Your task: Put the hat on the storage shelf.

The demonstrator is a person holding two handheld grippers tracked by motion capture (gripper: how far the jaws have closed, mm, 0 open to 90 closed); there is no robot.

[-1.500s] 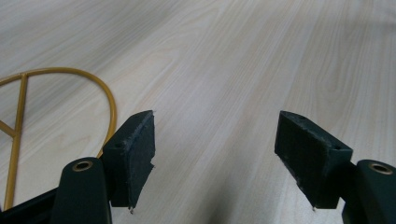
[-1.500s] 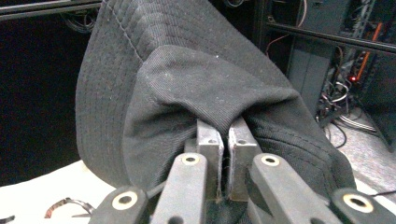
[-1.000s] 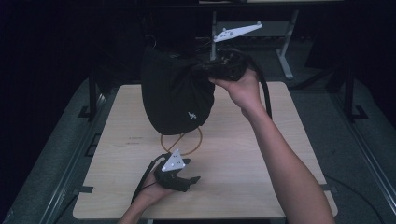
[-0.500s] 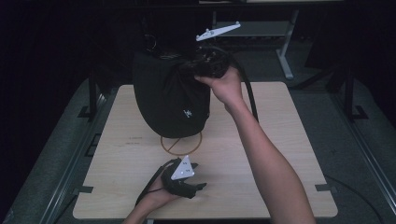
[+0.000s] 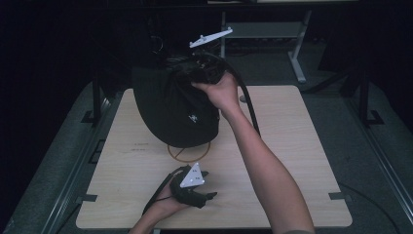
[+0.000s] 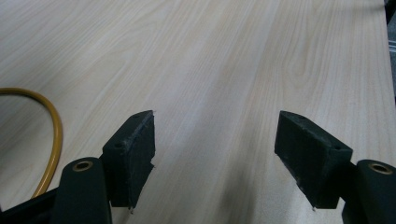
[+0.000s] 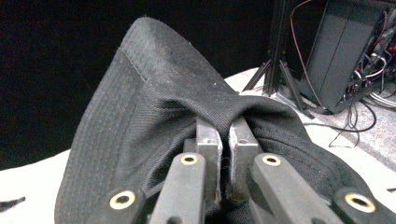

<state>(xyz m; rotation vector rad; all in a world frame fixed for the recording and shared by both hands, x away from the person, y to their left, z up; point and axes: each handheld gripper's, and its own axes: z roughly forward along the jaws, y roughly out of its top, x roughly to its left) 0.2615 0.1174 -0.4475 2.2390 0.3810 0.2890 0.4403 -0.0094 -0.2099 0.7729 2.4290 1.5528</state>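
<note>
A black bucket hat (image 5: 174, 108) hangs over the back middle of the wooden table (image 5: 292, 146), its lower edge just above a yellow ring (image 5: 188, 153) lying on the wood. My right gripper (image 5: 203, 68) is at the top of the hat, shut on a fold of its brim. In the right gripper view the jaws (image 7: 224, 128) pinch the stitched black cloth (image 7: 154, 84) between them. My left gripper (image 5: 208, 184) rests low near the front edge, open and empty. In the left gripper view its jaws (image 6: 215, 126) stand wide over bare wood, with the yellow ring (image 6: 53, 135) at the left.
A grey metal stand (image 5: 292, 48) and dark equipment sit behind the table. Cables and a black box (image 7: 345, 51) lie beyond the hat. Grey floor (image 5: 370, 146) surrounds the table on both sides.
My right gripper has carried the hat to the left and slightly lower, toward the yellow ring. My left gripper has shifted a little to the right near the front edge.
</note>
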